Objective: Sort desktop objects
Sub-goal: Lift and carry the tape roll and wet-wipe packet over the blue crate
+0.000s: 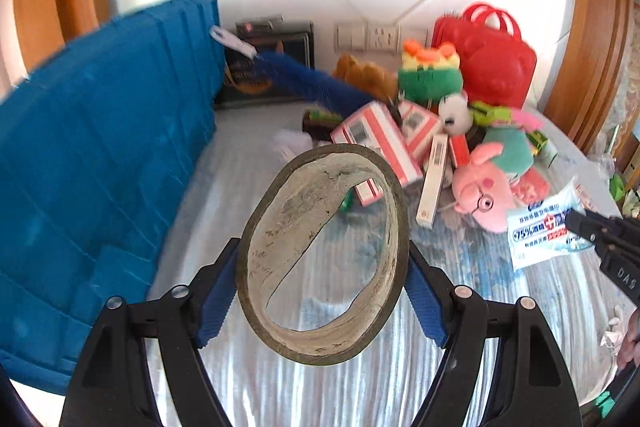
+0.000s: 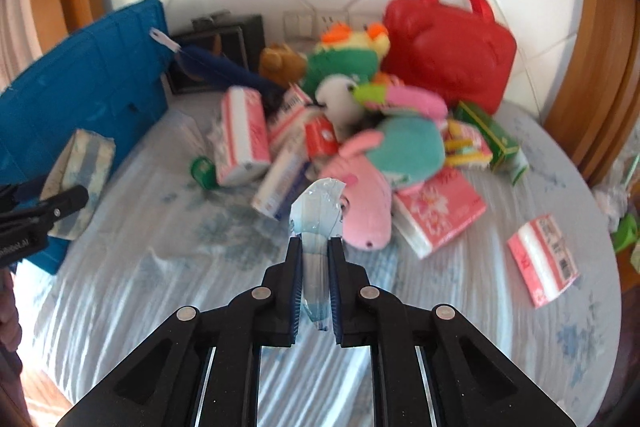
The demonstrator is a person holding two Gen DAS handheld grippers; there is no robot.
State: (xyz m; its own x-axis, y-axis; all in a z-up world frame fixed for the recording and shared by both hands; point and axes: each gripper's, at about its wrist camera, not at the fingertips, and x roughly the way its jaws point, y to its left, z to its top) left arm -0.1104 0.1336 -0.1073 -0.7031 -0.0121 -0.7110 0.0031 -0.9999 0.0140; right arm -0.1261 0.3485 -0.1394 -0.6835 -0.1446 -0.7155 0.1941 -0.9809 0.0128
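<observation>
In the left wrist view my left gripper [image 1: 323,255] is shut on a worn brown tape roll [image 1: 280,227]. Its blue pads press the ring's two sides and hold it above the table. My right gripper [image 2: 314,243] is shut on a pale blue wet wipes packet [image 2: 316,211], which sticks up between the pads. That packet [image 1: 540,223] and the right gripper [image 1: 576,223] also show at the right edge of the left wrist view. Behind both lies a pile with a pink pig plush [image 2: 364,203], a green plush [image 2: 344,63] and pink-white boxes [image 2: 240,135].
A blue crate [image 1: 100,147] stands at the left of the table, which has a pale floral cloth [image 1: 320,379]. A red bag [image 2: 448,47] leans at the back wall. One pink-white box [image 2: 544,259] lies alone at the right. Wooden frames flank both sides.
</observation>
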